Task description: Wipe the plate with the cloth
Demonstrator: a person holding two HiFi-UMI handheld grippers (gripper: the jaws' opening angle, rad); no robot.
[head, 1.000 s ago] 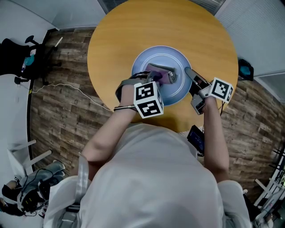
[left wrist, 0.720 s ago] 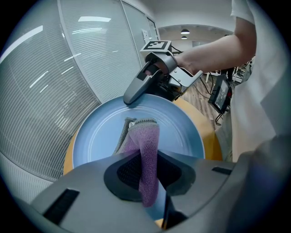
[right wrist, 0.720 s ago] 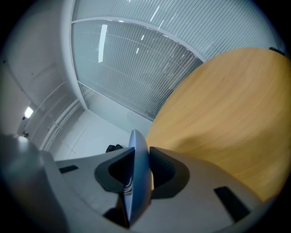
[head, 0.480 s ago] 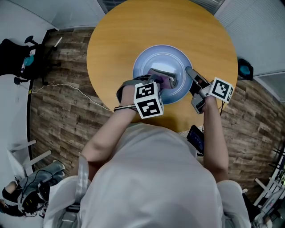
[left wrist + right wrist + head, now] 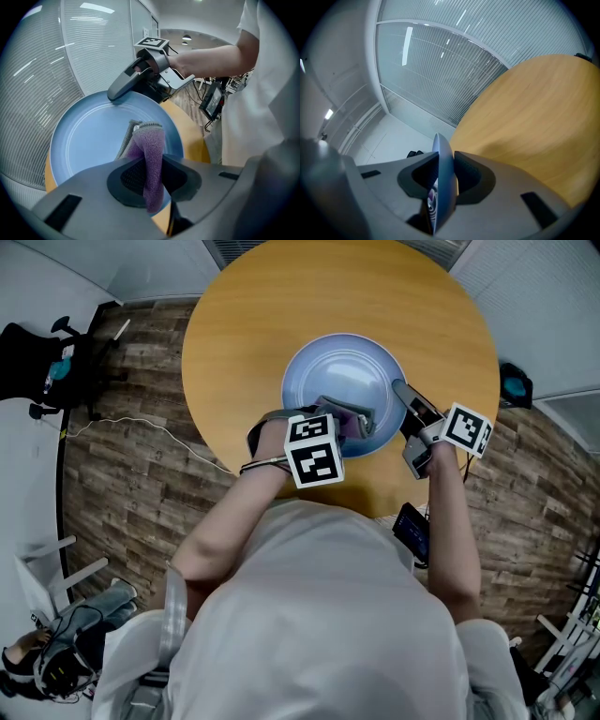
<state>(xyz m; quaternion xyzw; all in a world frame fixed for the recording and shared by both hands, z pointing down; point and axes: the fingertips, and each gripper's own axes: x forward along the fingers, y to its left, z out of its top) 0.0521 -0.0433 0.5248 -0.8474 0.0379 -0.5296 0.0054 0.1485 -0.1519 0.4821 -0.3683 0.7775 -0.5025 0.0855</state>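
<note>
With my right gripper [image 5: 443,178] pinching the blue plate [image 5: 342,371] by its rim over the round table [image 5: 281,296], my left gripper [image 5: 150,180], clamped on the purple cloth [image 5: 149,140], has dragged it from centre to near rim, so wiping progresses.

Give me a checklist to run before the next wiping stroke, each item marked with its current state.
1. Cloth gripped: left gripper is shut on the purple cloth: ok.
2. Plate steadied: right gripper is shut on the rim of the blue plate: ok.
3. Free end of the purple cloth lies on the plate's face: ok.
4. Grippers are apart, with the right one at the rim away from the cloth: ok.
5. Plate sits flat on the table: cannot tell.
</note>
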